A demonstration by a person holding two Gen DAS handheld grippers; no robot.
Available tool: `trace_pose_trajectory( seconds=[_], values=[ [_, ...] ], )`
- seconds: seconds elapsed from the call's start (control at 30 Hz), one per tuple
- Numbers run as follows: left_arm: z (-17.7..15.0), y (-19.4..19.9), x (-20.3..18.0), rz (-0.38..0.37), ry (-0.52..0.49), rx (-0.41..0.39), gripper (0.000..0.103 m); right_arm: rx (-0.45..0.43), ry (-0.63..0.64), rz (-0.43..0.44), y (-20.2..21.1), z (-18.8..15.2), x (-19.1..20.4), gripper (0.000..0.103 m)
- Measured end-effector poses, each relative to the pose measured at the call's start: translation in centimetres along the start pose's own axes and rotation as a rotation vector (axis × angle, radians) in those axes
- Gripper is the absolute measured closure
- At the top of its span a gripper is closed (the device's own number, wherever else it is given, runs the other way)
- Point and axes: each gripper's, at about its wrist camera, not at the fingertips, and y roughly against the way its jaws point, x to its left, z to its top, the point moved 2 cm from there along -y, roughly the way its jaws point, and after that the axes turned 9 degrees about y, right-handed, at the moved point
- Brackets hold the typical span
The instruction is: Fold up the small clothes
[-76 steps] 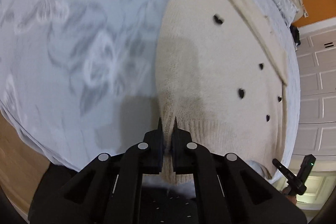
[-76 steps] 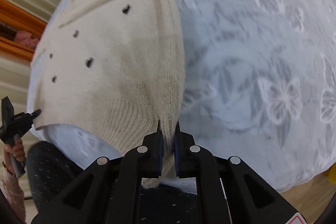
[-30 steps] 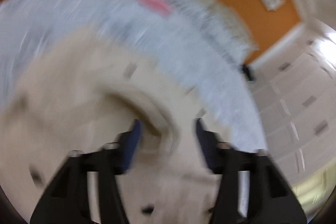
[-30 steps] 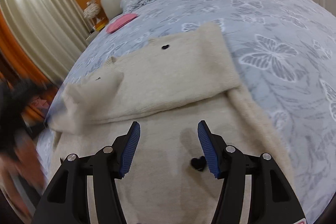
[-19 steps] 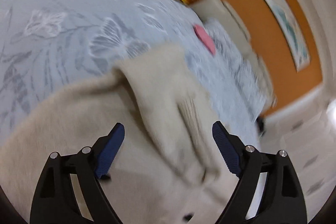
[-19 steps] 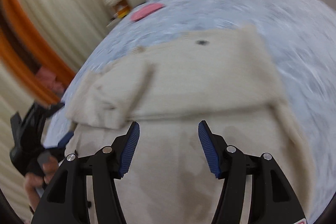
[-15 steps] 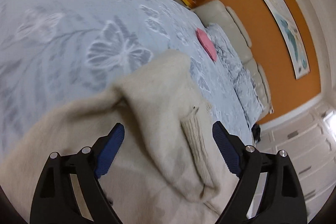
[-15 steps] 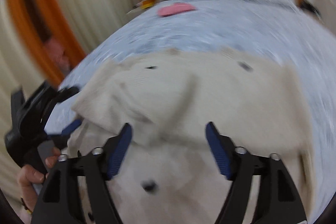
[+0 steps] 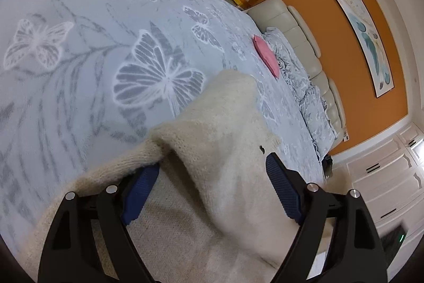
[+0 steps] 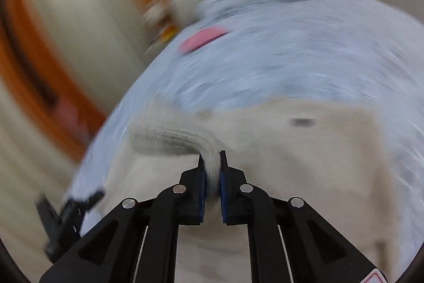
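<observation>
Where bedspread point(image 9: 79, 65) spreads, pink cloth point(image 9: 266, 56) lies beyond sweater point(image 9: 217, 150).

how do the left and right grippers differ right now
The left gripper stands wide with a fold of the cream sweater lying loose between its jaws, closing a little; the right gripper is closing tight on a pinched bunch of knit. The left view is sharp, the right view motion-blurred. Both have blue pads and point down at the same sweater.
</observation>
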Motion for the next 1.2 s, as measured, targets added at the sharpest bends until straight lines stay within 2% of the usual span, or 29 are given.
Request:
trace_pose_trajectory(
  seconds=[0.07,0.13,0.23,0.3,0.33,0.37,0.4,0.43,0.47,0.5,0.53,0.57,0.6,0.63,0.67,0.73,0.83,0.9,0.97,1.0,1.07,1.1,1.13,1.17,1.2],
  values=[
    [0.0,-0.3,0.0,0.006,-0.009,0.005,0.023,0.064,-0.092,-0.067,-0.4,-1.9,-4.8,0.095],
    [-0.3,-0.6,-0.2,0.011,-0.015,0.019,0.022,0.142,-0.172,-0.040,-1.7,-4.3,-7.7,0.094],
    [-0.5,-0.6,-0.3,0.019,-0.029,0.010,0.022,0.111,-0.187,-0.005,-1.8,-5.2,-7.9,0.089],
    [-0.4,-0.5,-0.1,0.008,-0.012,0.005,0.022,0.116,-0.172,0.001,-1.9,-4.7,-7.5,0.079],
    [-0.4,-0.4,0.0,0.000,0.000,0.000,0.022,0.106,-0.174,0.019,-1.9,-4.5,-7.4,0.069],
    [-0.3,-0.2,0.1,-0.010,0.013,-0.006,0.022,0.092,-0.182,0.026,-1.9,-4.4,-7.4,0.064],
    [-0.3,0.0,0.1,-0.026,0.025,-0.016,0.022,0.078,-0.193,0.024,-1.9,-4.3,-7.6,0.064],
    [-0.4,0.1,0.1,-0.035,0.030,-0.023,0.022,0.072,-0.197,0.026,-2.0,-4.0,-7.7,0.064],
    [-0.4,0.1,0.1,-0.041,0.030,-0.029,0.023,0.058,-0.199,0.018,-2.1,-3.8,-7.6,0.083],
    [-0.5,0.2,0.1,-0.047,0.022,-0.035,0.025,0.049,-0.196,0.005,-2.1,-3.5,-7.6,0.096],
    [-0.5,0.3,0.1,-0.044,0.014,-0.047,0.036,0.032,-0.201,0.020,-2.1,-3.1,-7.1,0.095],
    [-0.4,0.4,0.2,-0.045,0.014,-0.053,0.050,-0.035,-0.224,0.078,-0.8,-2.3,-6.7,0.096],
    [-0.2,0.6,0.4,-0.062,0.023,-0.063,0.057,-0.094,-0.217,0.134,0.6,-1.5,-6.0,0.096],
    [0.1,0.9,0.6,-0.077,0.037,-0.071,0.069,-0.153,-0.180,0.174,1.9,-0.7,-5.1,0.096],
    [0.3,1.0,0.8,-0.088,0.044,-0.073,0.077,-0.180,-0.139,0.173,2.6,-0.3,-4.5,0.096],
    [0.5,0.7,1.5,-0.059,0.051,-0.062,0.079,-0.160,-0.077,0.116,2.0,-0.1,-4.4,0.096],
    [0.2,-0.2,2.1,-0.008,0.041,-0.044,0.081,0.050,-0.248,0.025,-3.3,-3.4,-8.9,0.097],
    [0.0,0.1,1.6,-0.003,0.021,-0.048,0.083,-0.001,-0.346,0.080,-2.7,-4.0,-9.6,0.098],
    [0.0,0.4,1.3,-0.009,0.011,-0.054,0.082,-0.081,-0.277,0.118,-0.5,-2.0,-7.6,0.097],
    [0.0,0.4,1.2,-0.003,0.008,-0.052,0.082,-0.097,-0.245,0.111,0.0,-1.4,-7.0,0.097],
    [-0.2,0.0,1.7,0.023,0.021,-0.039,0.082,-0.064,-0.223,0.057,-0.6,-1.6,-7.2,0.095],
    [-0.2,-0.1,1.9,0.029,0.023,-0.035,0.082,-0.010,-0.250,-0.005,-1.7,-2.4,-8.4,0.094],
    [-0.2,-0.2,1.8,0.035,0.014,-0.033,0.082,0.030,-0.302,-0.027,-2.7,-3.5,-9.7,0.098],
    [-0.2,-0.2,1.6,0.049,-0.001,-0.033,0.082,-0.014,-0.343,0.016,-2.2,-3.7,-10.2,0.099],
    [-0.4,-0.2,1.3,0.064,-0.022,-0.034,0.081,-0.020,-0.367,0.016,-1.8,-3.4,-10.3,0.097]
  ],
)
